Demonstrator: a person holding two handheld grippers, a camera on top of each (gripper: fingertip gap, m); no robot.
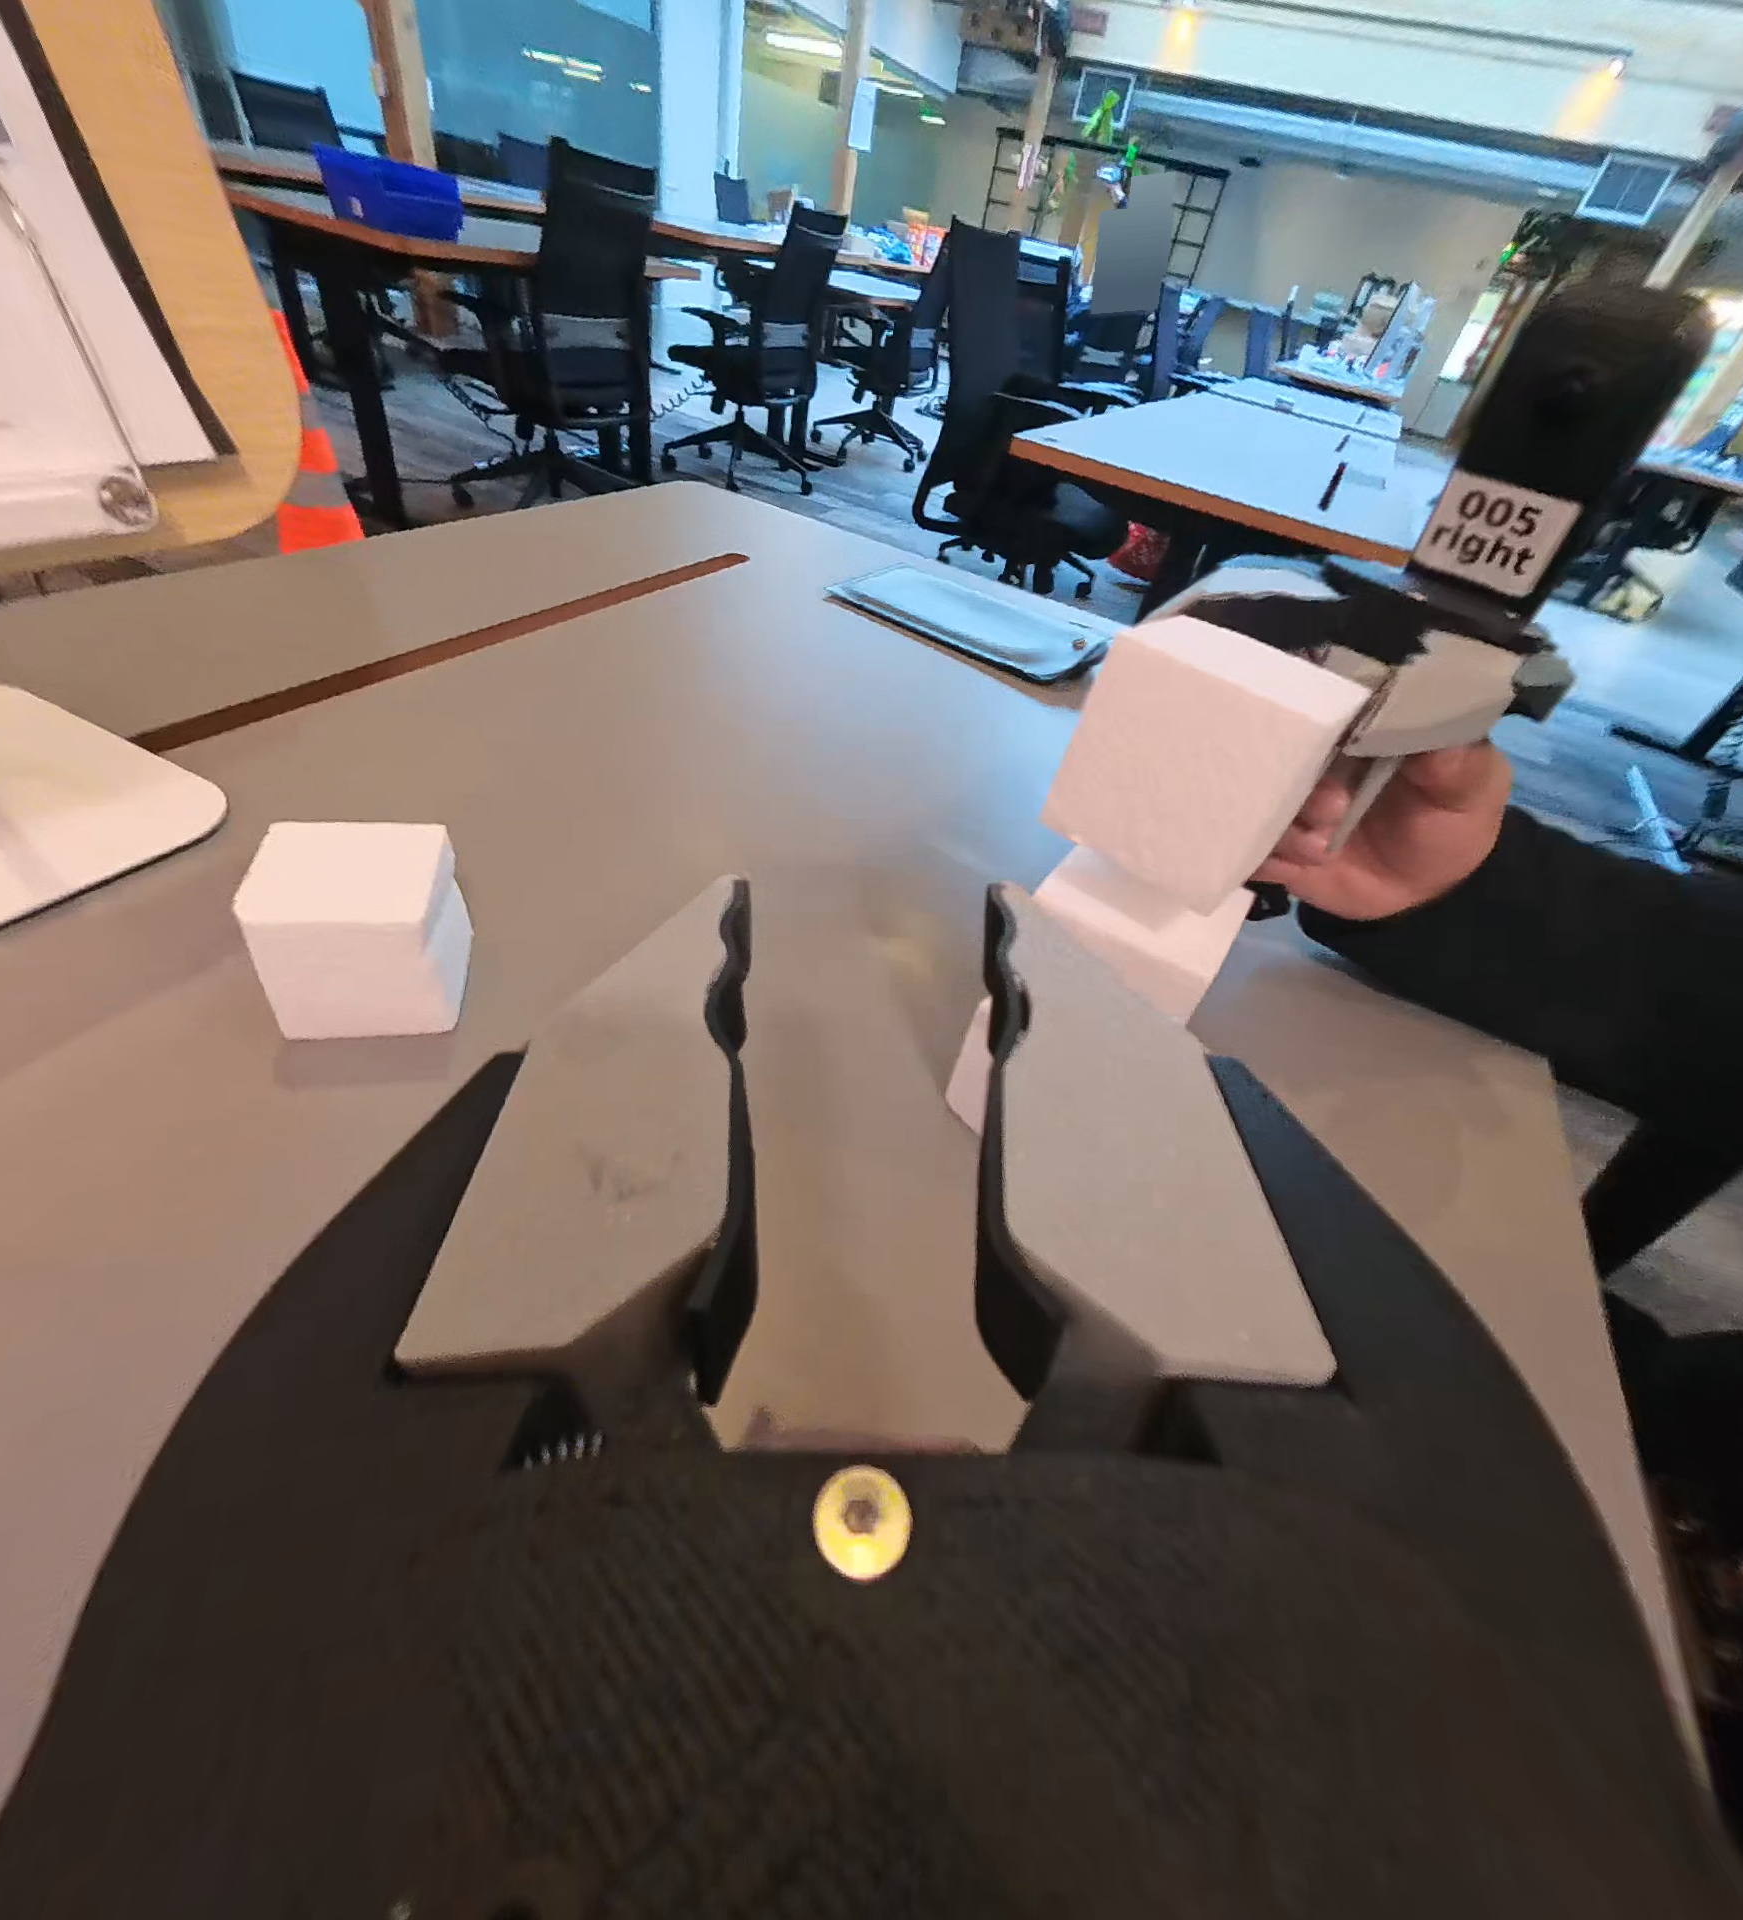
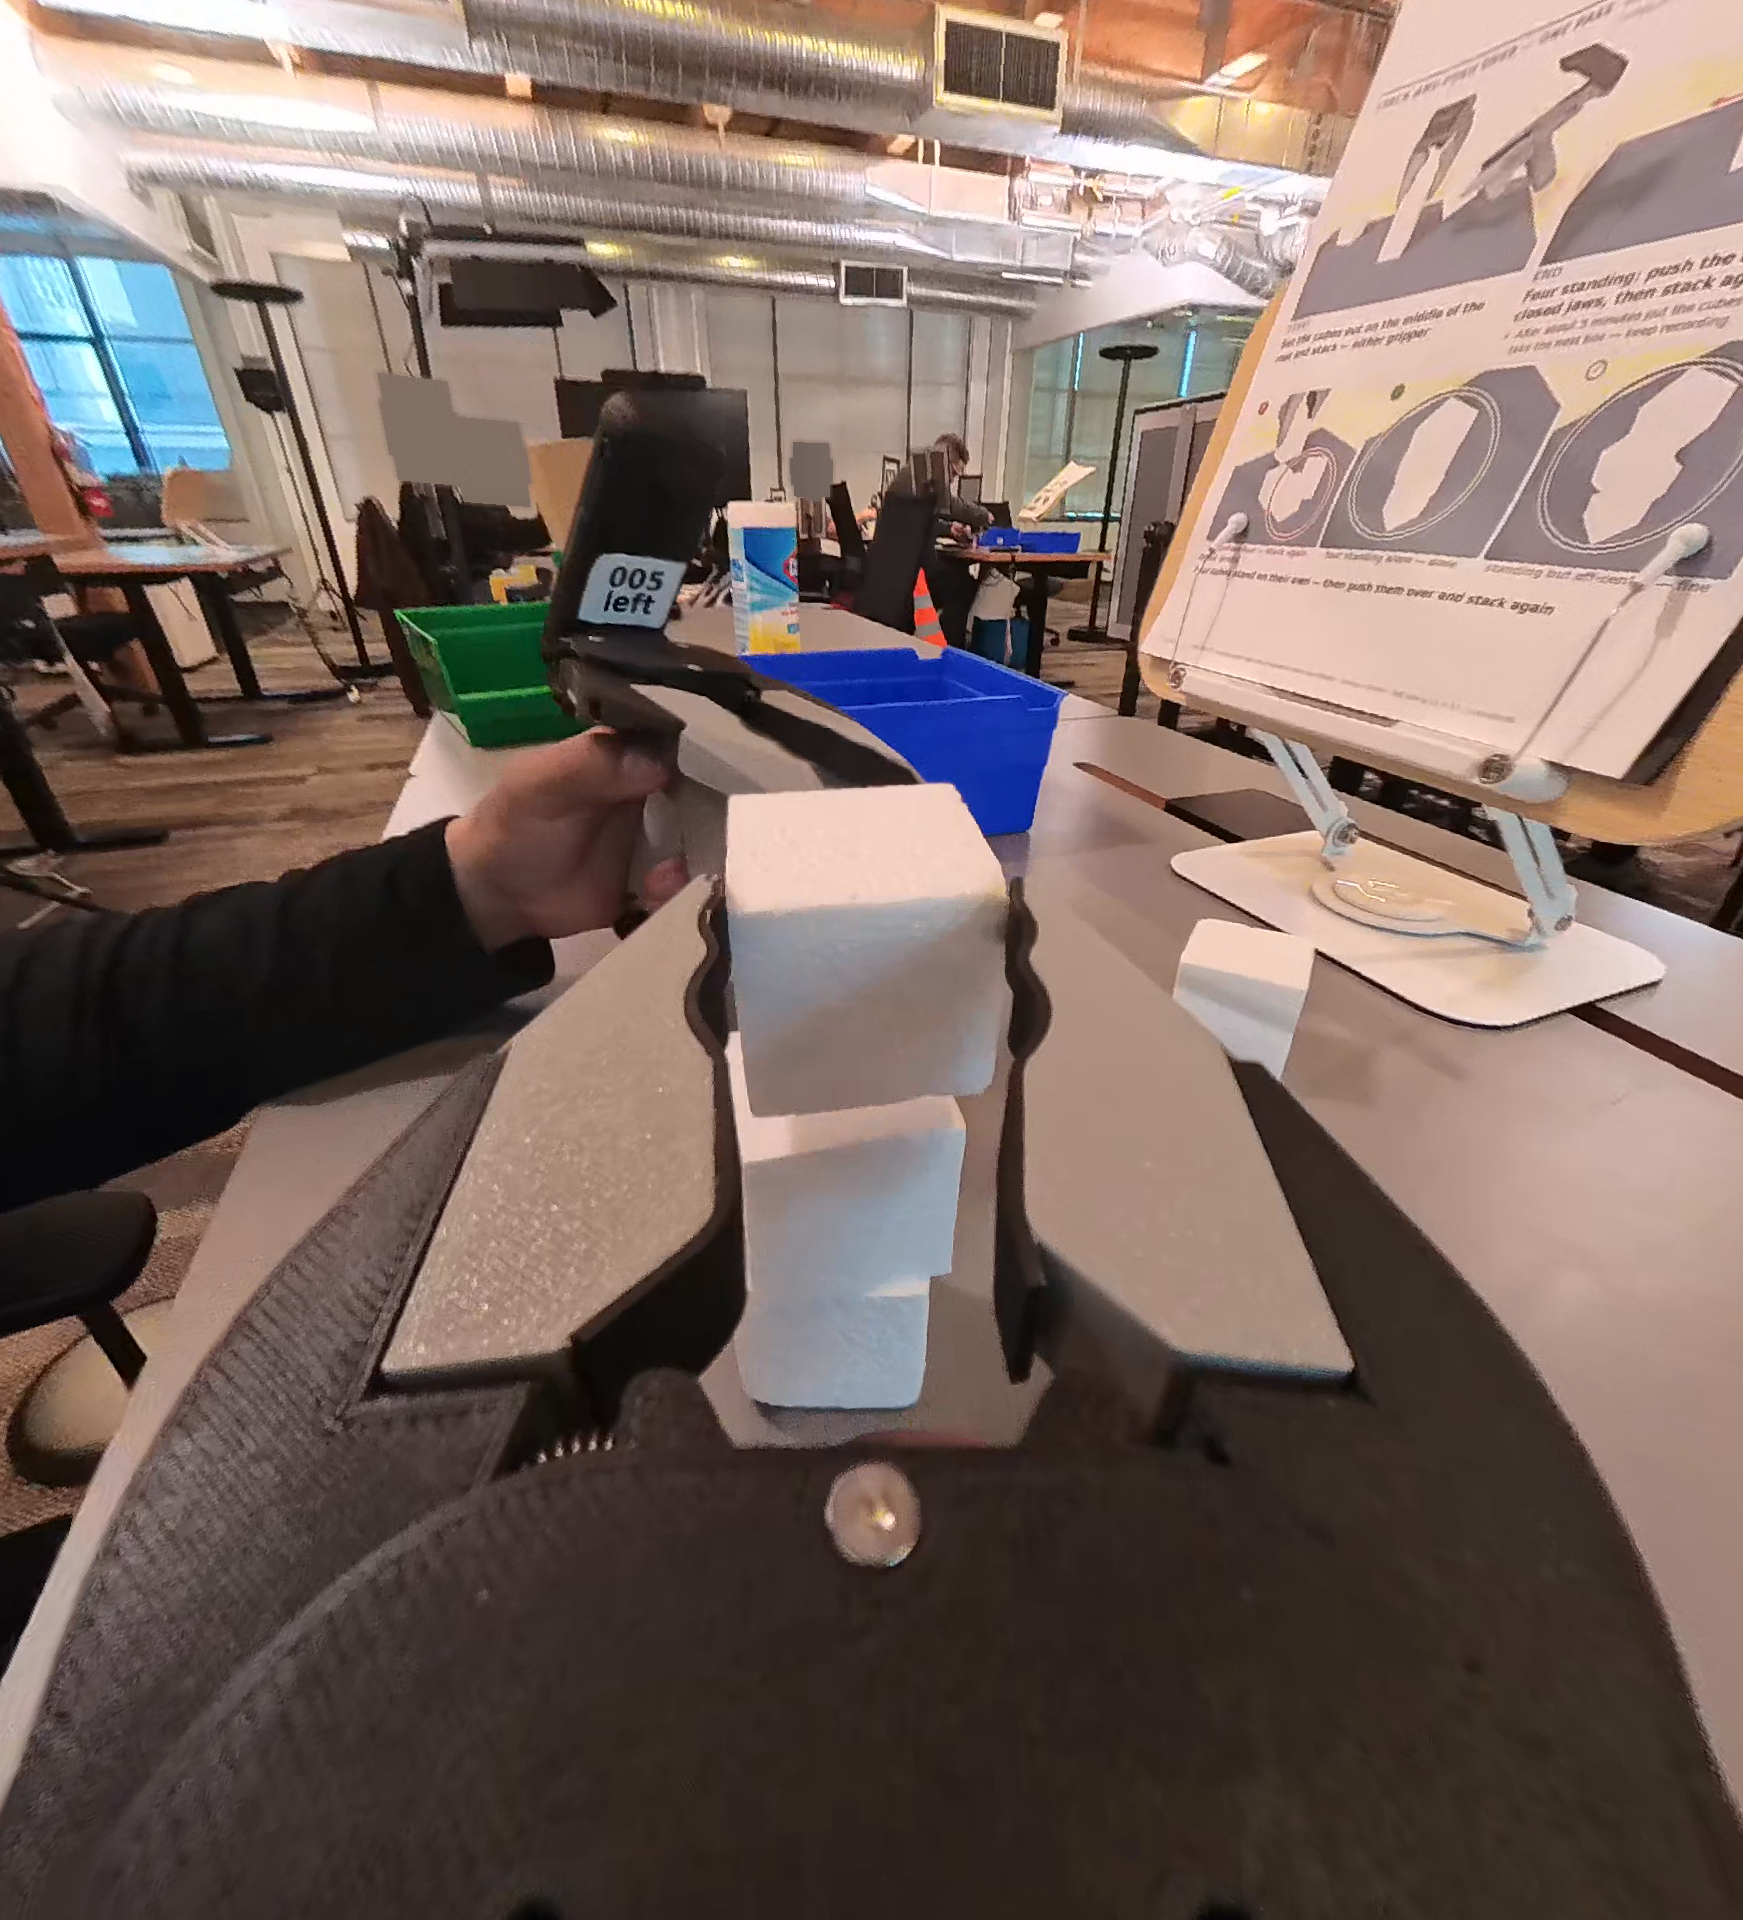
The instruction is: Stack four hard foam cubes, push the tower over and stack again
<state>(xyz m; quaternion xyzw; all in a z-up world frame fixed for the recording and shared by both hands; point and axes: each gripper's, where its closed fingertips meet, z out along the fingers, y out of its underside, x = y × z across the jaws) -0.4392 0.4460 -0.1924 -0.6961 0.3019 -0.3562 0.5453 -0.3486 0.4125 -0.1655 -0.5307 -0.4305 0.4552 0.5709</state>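
- Cube three [image 2: 862,951] is clamped between the right gripper's [image 2: 865,971] fingertips and is held over a stack [image 2: 846,1262] of two cubes on the table [image 2: 1469,1195].
- Whether its underside already touches the second cube cannot be told; in the left wrist view it looks tilted and set off toward the far side.
- Cube three is best levelled and centred over the second cube before it is lowered, since the lower pair is already slightly staggered.
- A straight descent is advised, so no sideways push is passed to the light foam below.
- Fingers are best opened slowly once the faces sit flat, then drawn straight back.
- Left gripper [image 1: 862,977] is held low near the stack, fingers apart and empty.
- Cube four [image 1: 353,930] is left standing alone on the table, well apart from the stack, beside the stand [image 1: 67,790].
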